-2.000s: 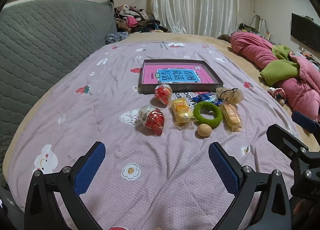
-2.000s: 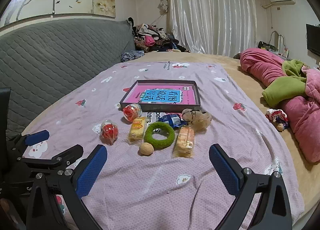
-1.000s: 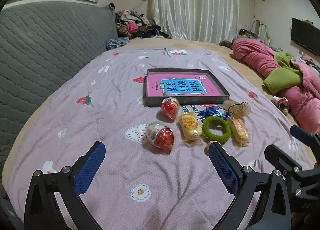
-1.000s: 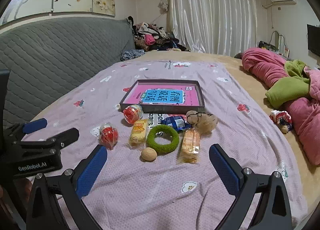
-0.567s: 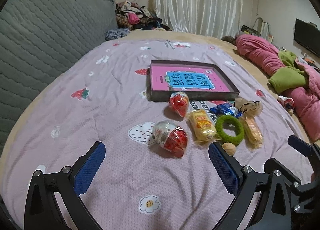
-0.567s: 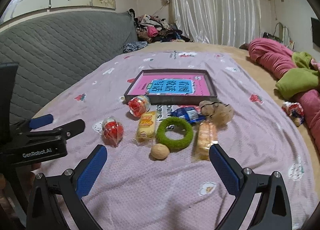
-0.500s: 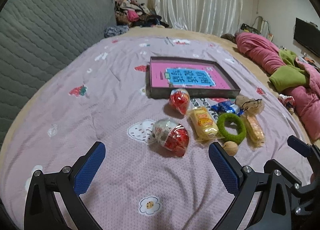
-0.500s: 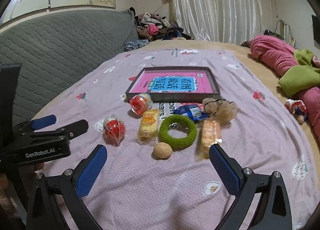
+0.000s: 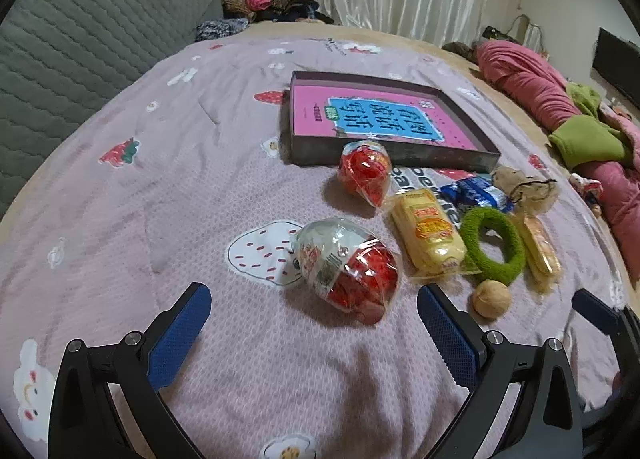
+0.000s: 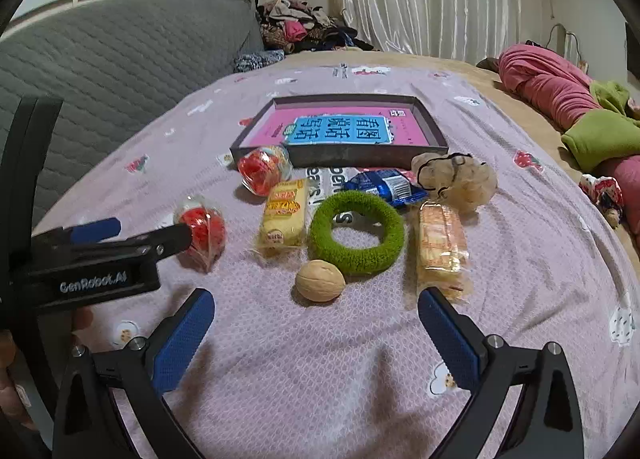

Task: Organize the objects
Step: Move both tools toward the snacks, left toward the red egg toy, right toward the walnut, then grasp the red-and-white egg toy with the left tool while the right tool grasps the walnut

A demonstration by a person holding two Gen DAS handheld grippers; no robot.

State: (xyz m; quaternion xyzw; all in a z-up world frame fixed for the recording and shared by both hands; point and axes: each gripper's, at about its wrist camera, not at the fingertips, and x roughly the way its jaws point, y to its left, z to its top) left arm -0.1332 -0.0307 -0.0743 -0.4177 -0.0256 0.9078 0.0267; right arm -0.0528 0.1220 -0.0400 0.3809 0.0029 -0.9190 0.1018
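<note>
A dark tray with a pink and blue book inside lies on the purple bedspread. In front of it lie two red wrapped balls, a yellow snack pack, a green ring, a walnut, an orange biscuit pack, a blue packet and a tan plush. My left gripper is open, just short of the nearer red ball. My right gripper is open, just short of the walnut. The left gripper also shows in the right wrist view.
A grey quilted headboard runs along the left. Pink and green bedding is piled at the right. Clothes are heaped at the far end before white curtains. A small toy lies near the right edge.
Both grippers have moved forward and lower toward the row of objects. The red ball and the walnut now sit close between the fingers. Both stay open.
</note>
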